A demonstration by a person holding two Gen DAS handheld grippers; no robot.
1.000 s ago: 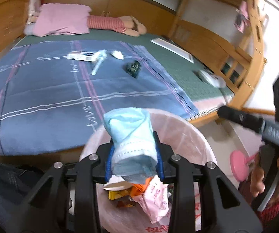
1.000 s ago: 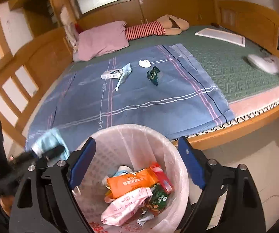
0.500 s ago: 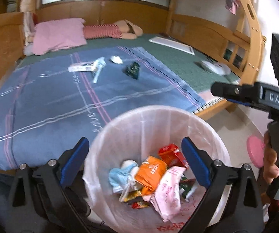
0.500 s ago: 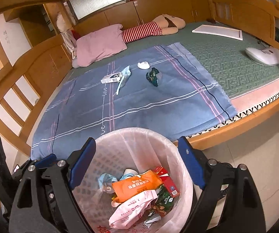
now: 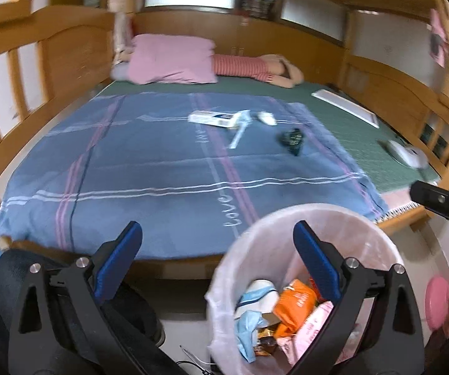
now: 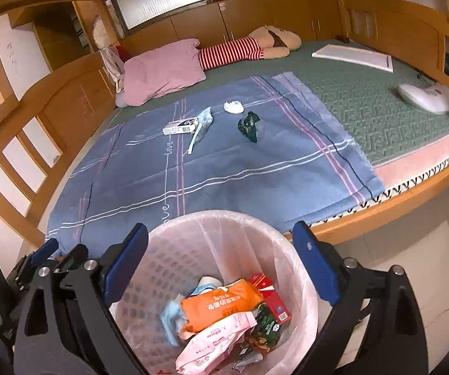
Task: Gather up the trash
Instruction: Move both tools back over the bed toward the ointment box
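A pink-lined trash bin (image 5: 377, 237) (image 6: 305, 278) stands on the floor before the bed, holding wrappers and a blue face mask (image 5: 246, 331) (image 6: 171, 315). On the blue blanket (image 5: 149, 168) (image 6: 255, 168) lie a white box (image 5: 213, 118) (image 6: 179, 126), a blue mask (image 5: 240, 126) (image 6: 204, 123), a white crumpled tissue (image 5: 266, 118) (image 6: 233, 107) and a dark green wrapper (image 5: 291, 139) (image 6: 249, 125). My left gripper (image 5: 218, 268) is open and empty, left of the bin. My right gripper (image 6: 219, 267) is open and empty above the bin.
A wooden bed frame (image 6: 31, 125) surrounds the bed. A pink pillow (image 6: 162, 70), a striped doll (image 6: 243, 48), a white board (image 6: 354, 56) and a white device (image 6: 427, 97) lie on the green mattress. A black chair (image 5: 52, 312) is at lower left.
My left gripper opened and dropped the blue mask into the bin, then moved left off the bin. My right gripper stayed open over the bin.
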